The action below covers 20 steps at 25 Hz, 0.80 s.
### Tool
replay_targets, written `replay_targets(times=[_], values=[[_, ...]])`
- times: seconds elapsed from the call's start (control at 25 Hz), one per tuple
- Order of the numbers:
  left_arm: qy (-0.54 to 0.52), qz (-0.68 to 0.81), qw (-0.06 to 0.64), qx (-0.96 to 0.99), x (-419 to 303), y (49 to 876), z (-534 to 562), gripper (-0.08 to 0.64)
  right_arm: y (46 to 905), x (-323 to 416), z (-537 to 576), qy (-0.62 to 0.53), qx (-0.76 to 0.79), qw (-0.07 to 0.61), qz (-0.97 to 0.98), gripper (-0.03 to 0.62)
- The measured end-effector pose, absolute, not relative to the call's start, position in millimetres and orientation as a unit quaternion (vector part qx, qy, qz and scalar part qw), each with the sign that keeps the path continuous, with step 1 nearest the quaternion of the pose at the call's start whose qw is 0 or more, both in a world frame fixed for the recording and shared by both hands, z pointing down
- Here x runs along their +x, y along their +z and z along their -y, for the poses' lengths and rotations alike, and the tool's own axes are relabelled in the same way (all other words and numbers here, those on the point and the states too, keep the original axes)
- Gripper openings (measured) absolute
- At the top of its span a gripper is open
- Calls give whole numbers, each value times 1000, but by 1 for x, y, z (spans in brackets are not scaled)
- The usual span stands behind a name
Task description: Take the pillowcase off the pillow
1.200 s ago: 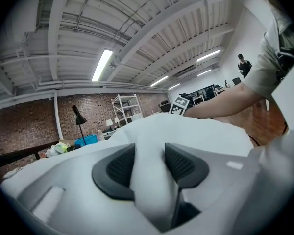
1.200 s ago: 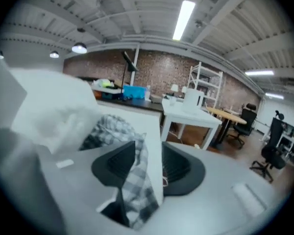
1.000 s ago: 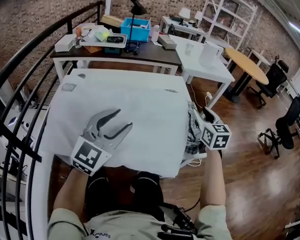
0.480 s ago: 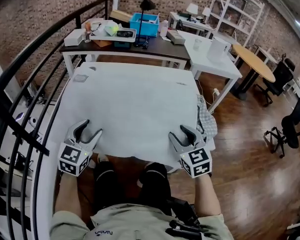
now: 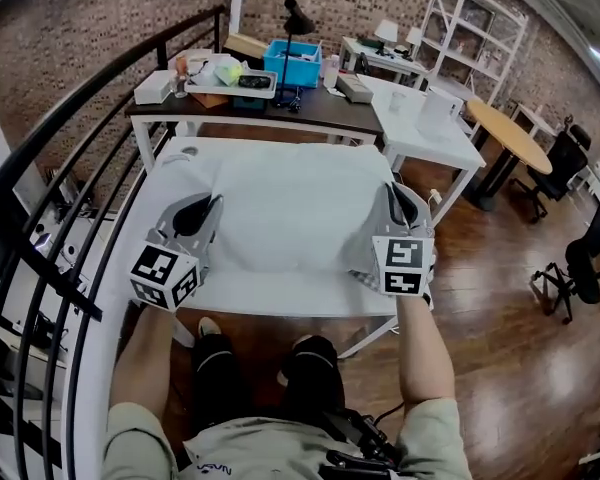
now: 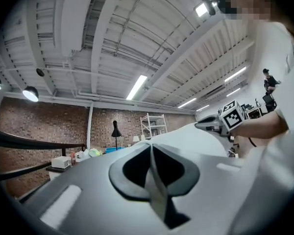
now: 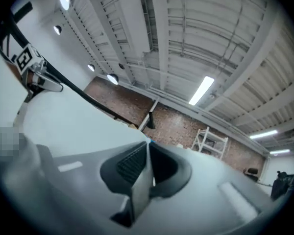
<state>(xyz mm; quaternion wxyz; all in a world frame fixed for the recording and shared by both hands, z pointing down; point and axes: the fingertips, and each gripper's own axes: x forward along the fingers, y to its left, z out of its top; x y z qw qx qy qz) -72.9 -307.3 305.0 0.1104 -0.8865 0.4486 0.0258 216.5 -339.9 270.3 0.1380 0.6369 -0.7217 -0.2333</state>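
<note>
A white rectangular table (image 5: 280, 303) bears the white fabric pillowcase (image 5: 290, 203), which lies bulging across the table's middle and far part, lifted at both side edges. The grey two-jaw left gripper (image 5: 212, 204) has just closed, its jaws together on a thin fold of that cloth at the left edge. The matching right gripper (image 5: 393, 188) has just closed likewise at the right edge, with a thin strip of cloth pinched between its jaws.

pillowcase (image 5: 290, 203) corners hid, desk clutter (image 5: 230, 73) tiny
</note>
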Motion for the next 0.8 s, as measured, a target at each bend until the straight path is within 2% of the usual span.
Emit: replay_targets(times=[0.08, 0.16, 0.24, 0.36, 0.52, 0.6, 0.64, 0.68, 0.76, 0.8], values=[[-4, -438, 114, -891, -54, 313, 322, 20, 287, 232, 362, -217, 655, 163, 705, 15], [-57, -436, 105, -892, -41, 343, 342, 30, 336, 240, 380, -166, 646, 216, 713, 17], [-104, -436, 82, -890, -39, 384, 362, 88, 390, 236, 383, -131, 620, 262, 728, 21], [-117, -436, 57, -891, -47, 428, 378, 145, 418, 226, 368, -140, 604, 275, 735, 29], [-76, -446, 76, -888, -57, 407, 360, 147, 395, 229, 358, -143, 617, 228, 740, 68], [-48, -462, 96, -881, -63, 383, 336, 140, 372, 238, 346, -133, 636, 174, 740, 107], [-30, -473, 107, -874, -68, 372, 324, 126, 358, 239, 336, -132, 644, 141, 740, 107], [-13, -487, 117, -866, -74, 362, 312, 89, 345, 235, 325, -134, 647, 108, 743, 107], [13, -517, 126, -846, -86, 350, 289, 6, 325, 214, 301, -138, 632, 55, 760, 62], [23, -528, 127, -839, -91, 348, 278, 6, 322, 200, 289, -138, 619, 38, 773, 11]])
